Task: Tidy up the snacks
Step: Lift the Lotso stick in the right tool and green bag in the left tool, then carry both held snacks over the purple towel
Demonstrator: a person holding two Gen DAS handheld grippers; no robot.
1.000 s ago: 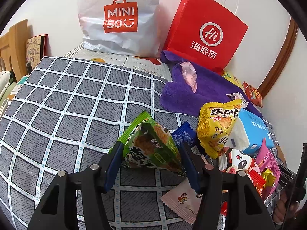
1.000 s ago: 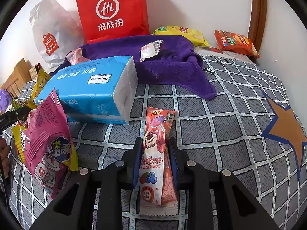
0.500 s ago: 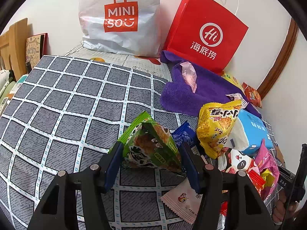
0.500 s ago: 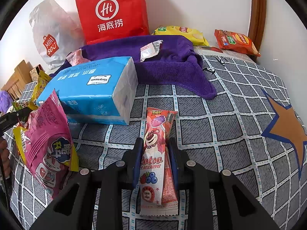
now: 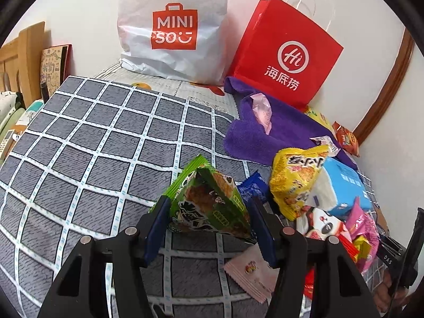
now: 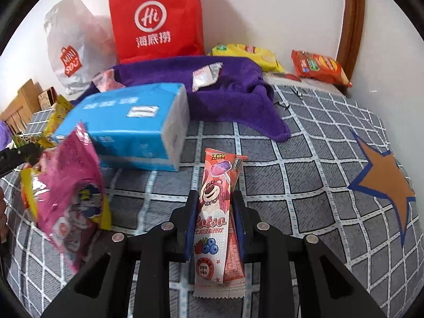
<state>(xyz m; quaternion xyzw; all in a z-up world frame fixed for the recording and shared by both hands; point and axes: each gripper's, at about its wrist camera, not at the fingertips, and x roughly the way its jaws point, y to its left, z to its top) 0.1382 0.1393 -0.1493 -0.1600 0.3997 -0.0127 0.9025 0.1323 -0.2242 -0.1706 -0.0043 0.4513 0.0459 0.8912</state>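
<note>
Carrying both packets clear of the heap before letting go would serve the sorter best. On the left, the left gripper point(image 5: 209, 212) pinches one green snack bag point(image 5: 209, 204) above the checked cover point(image 5: 87, 137); beside it lie one blue packet point(image 5: 251, 186), one yellow bag point(image 5: 296, 177) and one tissue pack point(image 5: 341, 190). On the right, the right gripper point(image 6: 214, 214) is clamped on one pink Lotso stick point(image 6: 217, 220), possibly two, near the purple towel point(image 6: 238, 98), with two packets far behind.
</note>
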